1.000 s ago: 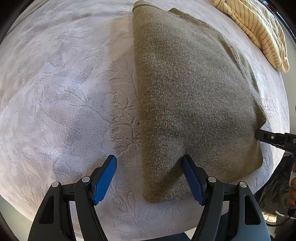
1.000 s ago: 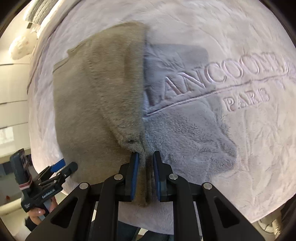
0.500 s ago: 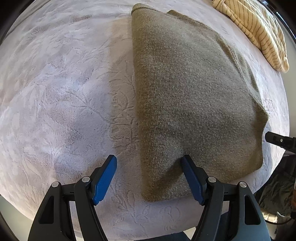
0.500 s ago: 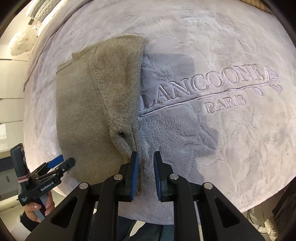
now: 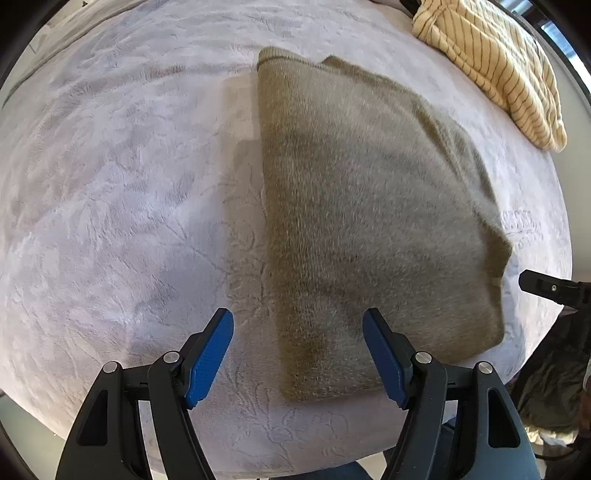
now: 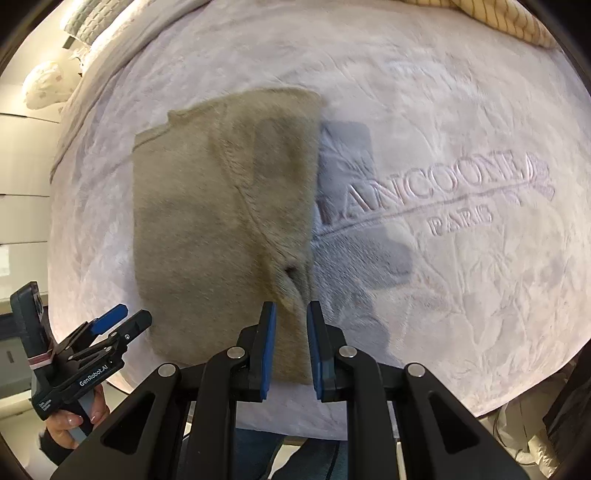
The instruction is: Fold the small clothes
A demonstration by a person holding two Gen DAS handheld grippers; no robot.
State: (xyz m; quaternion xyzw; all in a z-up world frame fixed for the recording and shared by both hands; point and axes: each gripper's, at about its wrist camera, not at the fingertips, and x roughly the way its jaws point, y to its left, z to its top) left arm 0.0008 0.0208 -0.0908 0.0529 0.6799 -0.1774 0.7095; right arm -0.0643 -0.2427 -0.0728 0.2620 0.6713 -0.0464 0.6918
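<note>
An olive knit garment (image 5: 369, 206) lies folded into a rectangle on the pale lilac blanket (image 5: 129, 184). My left gripper (image 5: 297, 317) hangs open above its near left corner, one pad over the blanket, the other over the knit, touching neither. In the right wrist view the same garment (image 6: 221, 229) lies flat, with a small pucker at its right edge. My right gripper (image 6: 291, 308) hovers just above that edge, jaws a narrow gap apart with nothing pinched. The left gripper (image 6: 122, 317) shows at the lower left, held by a hand (image 6: 70, 421).
A yellow striped garment (image 5: 495, 62) lies bunched at the far right of the bed, also at the top edge (image 6: 517, 22) in the right wrist view. Embossed lettering marks the blanket (image 6: 443, 295) right of the fold. Pillows (image 6: 44, 88) sit at the far left.
Both grippers have risen off the bed. The garment's edge that stood between the right jaws a second ago has slipped out and now lies flat.
</note>
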